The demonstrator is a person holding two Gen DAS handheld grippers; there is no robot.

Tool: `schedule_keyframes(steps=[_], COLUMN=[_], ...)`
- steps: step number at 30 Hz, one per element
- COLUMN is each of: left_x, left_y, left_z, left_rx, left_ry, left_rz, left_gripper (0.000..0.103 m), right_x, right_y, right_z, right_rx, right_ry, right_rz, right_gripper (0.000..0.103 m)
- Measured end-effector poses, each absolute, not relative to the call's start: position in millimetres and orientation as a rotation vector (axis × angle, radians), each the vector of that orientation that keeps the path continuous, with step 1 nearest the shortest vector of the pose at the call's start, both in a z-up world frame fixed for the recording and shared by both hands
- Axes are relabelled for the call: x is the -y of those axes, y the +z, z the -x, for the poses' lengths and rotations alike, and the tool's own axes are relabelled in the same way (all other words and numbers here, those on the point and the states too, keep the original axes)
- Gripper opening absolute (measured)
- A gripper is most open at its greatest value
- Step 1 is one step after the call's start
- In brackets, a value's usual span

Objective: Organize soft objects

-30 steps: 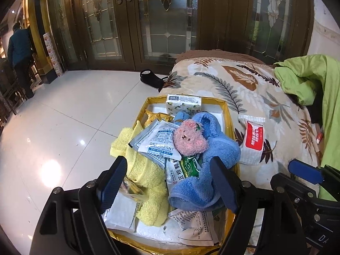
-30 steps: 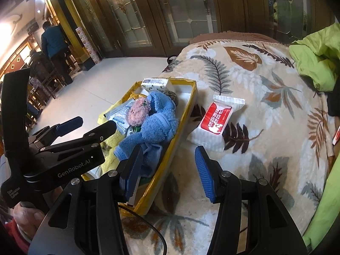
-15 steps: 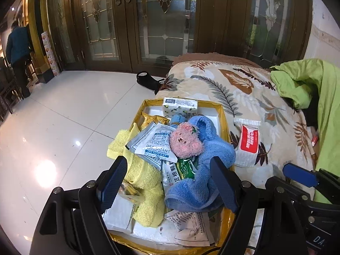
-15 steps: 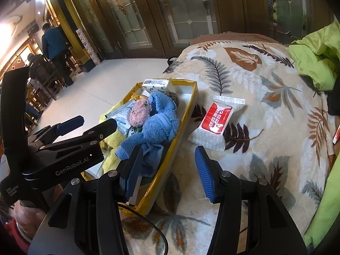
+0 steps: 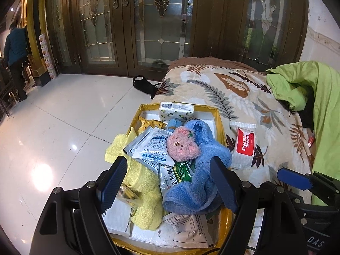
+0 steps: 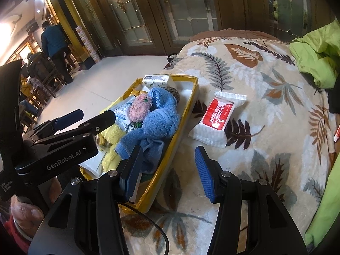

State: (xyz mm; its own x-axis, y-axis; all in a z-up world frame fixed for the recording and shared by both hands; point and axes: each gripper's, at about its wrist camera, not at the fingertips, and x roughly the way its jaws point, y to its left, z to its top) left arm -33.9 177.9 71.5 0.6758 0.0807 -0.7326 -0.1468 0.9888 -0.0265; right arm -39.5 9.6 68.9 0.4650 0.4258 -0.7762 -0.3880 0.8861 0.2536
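Note:
A yellow box [image 5: 221, 127] [image 6: 192, 106] lies on the leaf-print blanket, filled with a blue towel [image 5: 201, 182] [image 6: 157, 125], a pink plush bear head [image 5: 182, 146] [image 6: 140, 108], a yellow cloth [image 5: 144, 182], desiccant packets [image 5: 153, 150] and a tissue pack [image 5: 176, 111]. A red-and-white tissue packet [image 5: 243, 146] [image 6: 218, 116] lies on the blanket right of the box. My left gripper [image 5: 167, 182] is open and empty above the box's near end. My right gripper [image 6: 167, 170] is open and empty over the box's right wall.
The leaf-print blanket [image 6: 255, 85] covers the bed. A green jacket [image 5: 308, 89] [image 6: 314, 55] lies at the right. The white tiled floor [image 5: 53, 127] drops off left of the box. A dark bag [image 5: 142, 85] lies on the floor. A person [image 5: 14, 53] stands far left.
My left gripper has pulled back and risen a little, so the box sits lower and farther in its view. The right gripper has barely moved. Both stay open.

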Motion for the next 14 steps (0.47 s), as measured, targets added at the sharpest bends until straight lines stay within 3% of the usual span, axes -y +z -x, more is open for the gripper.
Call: schedule_keyframes(steps=[14], left_x=[-176], left_y=[83], left_z=[39], left_rx=[-0.779], left_ry=[0.155], left_rz=[0.076], left_gripper=[0.080], right_x=[7], right_y=[76], right_z=[36], right_rx=[-0.952], right_ry=[0.482], right_rz=[-0.089], right_gripper=[0.051])
